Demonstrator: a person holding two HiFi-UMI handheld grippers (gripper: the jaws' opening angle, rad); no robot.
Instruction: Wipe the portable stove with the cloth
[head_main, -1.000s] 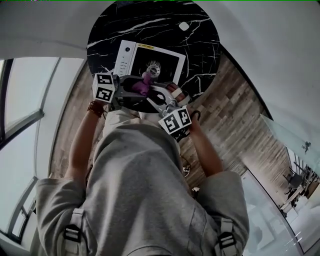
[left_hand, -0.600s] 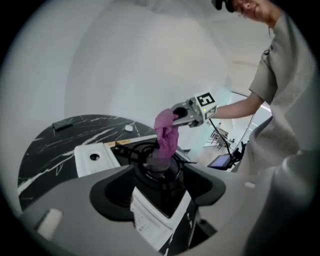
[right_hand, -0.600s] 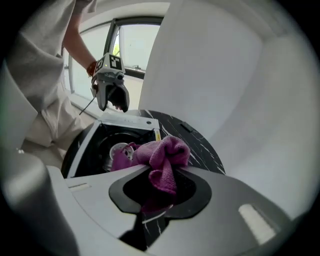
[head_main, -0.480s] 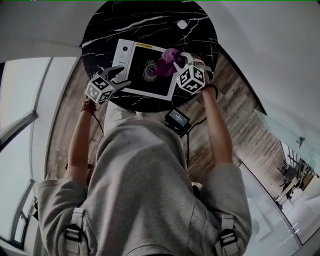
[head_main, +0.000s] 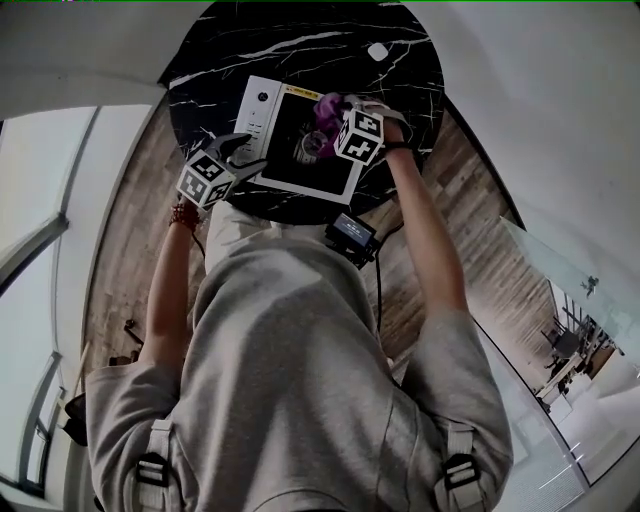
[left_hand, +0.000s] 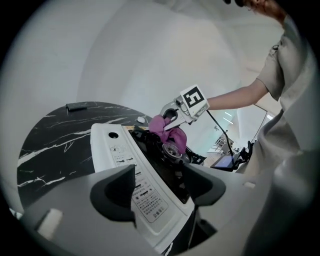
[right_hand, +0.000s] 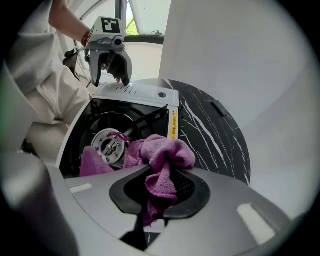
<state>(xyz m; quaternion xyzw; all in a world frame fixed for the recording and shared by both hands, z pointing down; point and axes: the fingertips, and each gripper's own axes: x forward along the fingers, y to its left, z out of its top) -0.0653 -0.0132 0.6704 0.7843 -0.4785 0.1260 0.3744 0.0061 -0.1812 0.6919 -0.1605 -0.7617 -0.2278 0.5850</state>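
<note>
The portable stove (head_main: 258, 112), white with a black top, lies on a round black marble table (head_main: 400, 90). My right gripper (head_main: 336, 113) hangs over it, pointing steeply down. Its jaws have just been closing and are shut on the purple cloth (right_hand: 162, 155). The cloth drapes onto the black top beside the metal burner (right_hand: 109, 142). My left gripper (left_hand: 157, 192) is open at the stove's near left corner. The white control strip (left_hand: 120, 150) lies between its jaws; I cannot tell whether they touch it. The left gripper view also shows the cloth (left_hand: 167, 132) hanging from the right gripper (left_hand: 172, 117).
A small white object (head_main: 377, 51) lies at the table's far right. A flat dark object (left_hand: 77, 106) rests near its far rim. A black device with a screen (head_main: 350, 235) and a cable hang below the table's near edge, above the wooden floor.
The right gripper carried the cloth from the stove's near edge up over the burner and sank toward it. The left gripper swung left and down to the stove's near left corner.
</note>
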